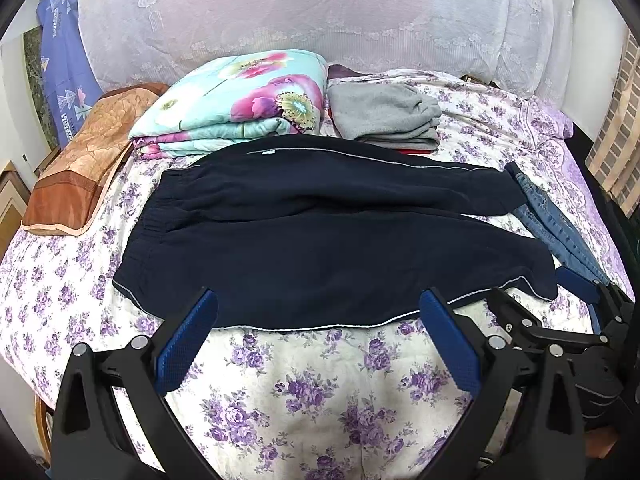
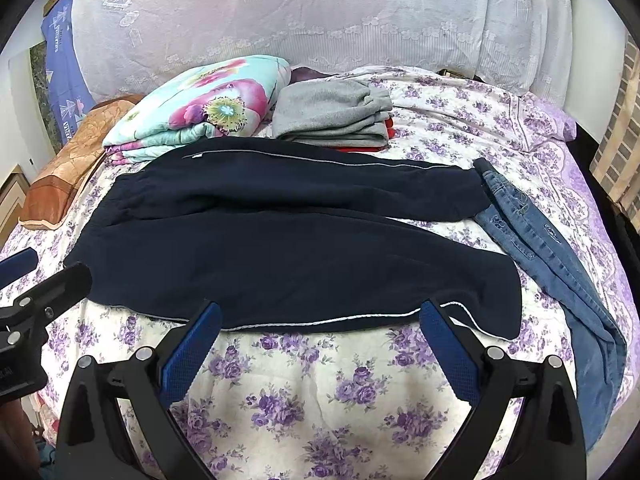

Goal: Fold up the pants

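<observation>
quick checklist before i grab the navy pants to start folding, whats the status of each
1. Left gripper open: ok, jaws wide, nothing held.
2. Right gripper open: ok, jaws wide, nothing held.
3. Navy pants laid flat on the bedsheet: ok, legs spread apart, waistband to the left.
4. Near edge reachable: ok, both grippers sit just short of the piped hem.
5. Far leg cuff free: not ok, it touches or overlaps the jeans.
6. Room to fold: cannot tell, the floral quilt and grey garment crowd the far edge.
</observation>
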